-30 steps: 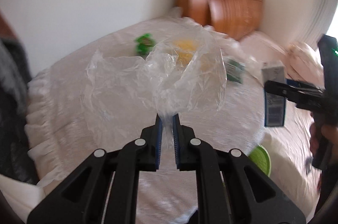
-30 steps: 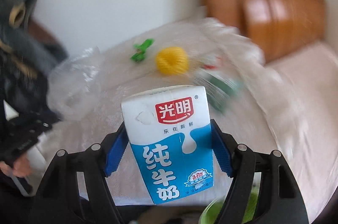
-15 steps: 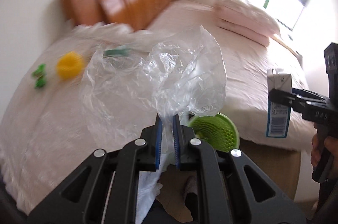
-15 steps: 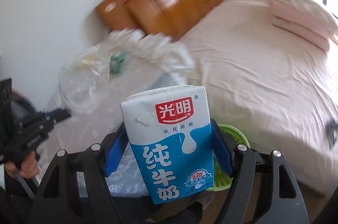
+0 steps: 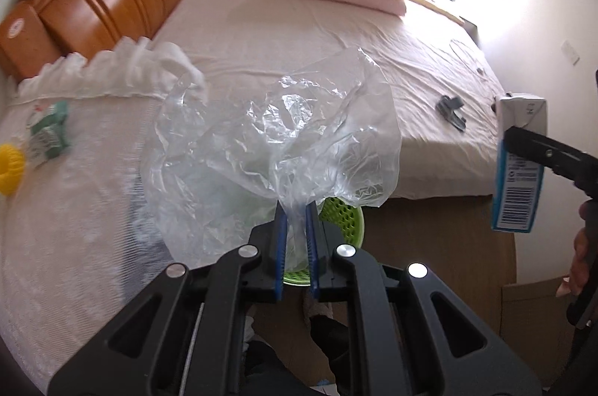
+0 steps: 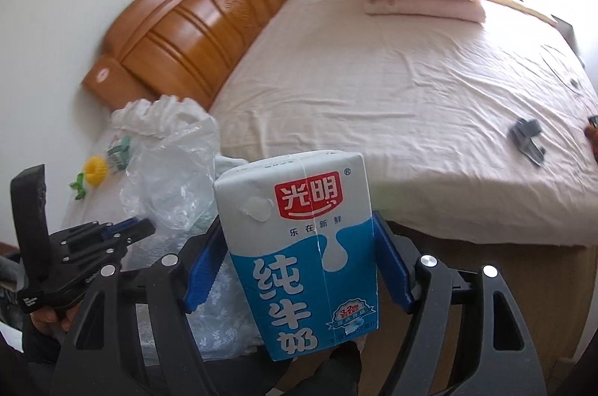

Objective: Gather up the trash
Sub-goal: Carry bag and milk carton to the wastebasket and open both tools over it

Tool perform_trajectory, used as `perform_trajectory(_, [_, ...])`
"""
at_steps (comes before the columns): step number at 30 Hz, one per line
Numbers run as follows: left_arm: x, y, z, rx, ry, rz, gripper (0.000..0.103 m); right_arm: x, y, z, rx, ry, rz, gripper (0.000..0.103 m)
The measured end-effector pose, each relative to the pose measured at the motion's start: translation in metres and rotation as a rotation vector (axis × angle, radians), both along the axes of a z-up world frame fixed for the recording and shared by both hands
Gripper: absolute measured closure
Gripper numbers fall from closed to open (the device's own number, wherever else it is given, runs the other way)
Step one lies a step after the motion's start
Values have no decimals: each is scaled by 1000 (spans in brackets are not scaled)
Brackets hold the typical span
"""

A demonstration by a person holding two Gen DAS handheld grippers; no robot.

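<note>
Trash is riding in both claws at once. The left claw [image 5: 295,220] is pinching a bunched neck of the clear plastic bag [image 5: 276,141], its blue pads nearly together on the film, and the bag is billowing up and forward over the green basket [image 5: 342,214] sitting on the floor beside the bed [image 5: 299,33]. The right claw [image 6: 299,265] is clamping the milk carton [image 6: 299,246] across its sides, holding it upright in the air, off to the right of the bag and near the bed's corner.

Judging by this, two pieces are collected but neither is binned yet; the basket, which is probably where they are going, is lying just below the left claw, and its contents are hidden by the bag. More seems to be waiting on the lace-covered worktop [image 5: 74,209] at the left: a green packet [image 5: 48,130], a yellow round thing [image 5: 9,168], and, in the right wrist view, a small green item [image 6: 79,190] next to them. A dark object [image 5: 452,111] is lying on the bedsheet; whether it counts as trash I cannot tell.
</note>
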State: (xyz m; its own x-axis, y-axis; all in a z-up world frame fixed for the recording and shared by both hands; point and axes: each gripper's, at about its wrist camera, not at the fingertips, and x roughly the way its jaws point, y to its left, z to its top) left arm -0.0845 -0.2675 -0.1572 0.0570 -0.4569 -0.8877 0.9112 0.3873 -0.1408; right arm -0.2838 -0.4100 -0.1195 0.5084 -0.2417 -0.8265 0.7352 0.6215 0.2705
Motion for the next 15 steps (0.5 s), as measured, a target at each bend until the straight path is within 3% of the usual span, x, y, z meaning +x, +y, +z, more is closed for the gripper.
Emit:
perform_trajectory(12, [-11,-33,-37,68,29,16,90,-2,-19,3,3,-5,46,29])
perform_trajectory(13, [-11,-35,-41,78,35,17,85,0,-20,2,6,-4,54,29])
perform_trajectory(15, [-11,-38,-47,94,42,35,47,1,-22,1,7,-1,64,29])
